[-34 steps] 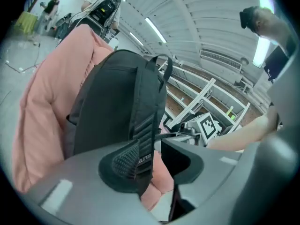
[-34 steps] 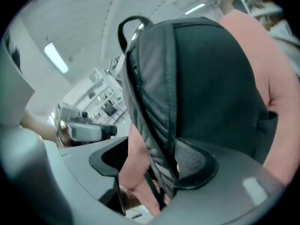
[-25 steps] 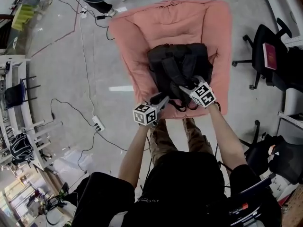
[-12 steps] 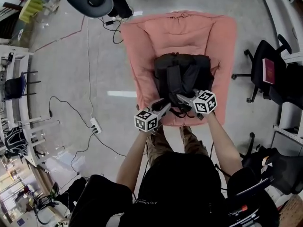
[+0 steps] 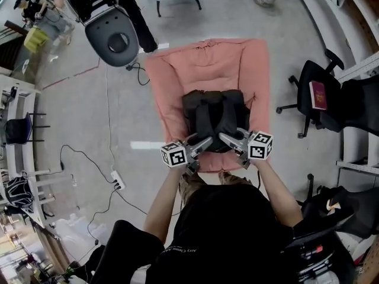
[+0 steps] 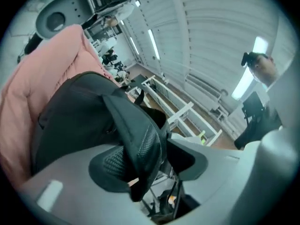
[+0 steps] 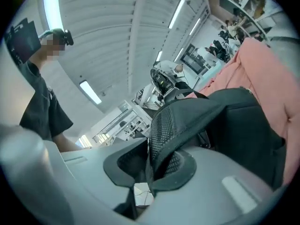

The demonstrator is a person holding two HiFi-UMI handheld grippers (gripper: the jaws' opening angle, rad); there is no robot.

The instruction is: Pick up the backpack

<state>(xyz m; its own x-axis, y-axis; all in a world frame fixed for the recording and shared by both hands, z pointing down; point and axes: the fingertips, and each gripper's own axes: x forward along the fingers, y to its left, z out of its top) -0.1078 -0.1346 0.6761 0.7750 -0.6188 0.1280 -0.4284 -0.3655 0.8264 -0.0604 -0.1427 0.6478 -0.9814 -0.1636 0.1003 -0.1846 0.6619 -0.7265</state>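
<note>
Right gripper [image 5: 228,139] just closed onto one strap [image 7: 171,125] | left gripper [image 5: 204,144] just widened, other strap [image 6: 140,139] loose inside (might slip) | backpack [image 5: 213,114] still on cushion [image 5: 207,64].

A large pink cushion [image 5: 208,64] lies on a grey concrete floor [image 5: 77,117], above the centre of the head view. At the upper left stands a grey machine with a round top [image 5: 112,37]. On the right edge is a black office chair [image 5: 308,102] with a dark red book [image 5: 318,94] on its seat. Left of centre, a white power strip [image 5: 117,181] lies on the floor with black cables trailing from it. White shelving [image 5: 18,135] lines the left edge.
</note>
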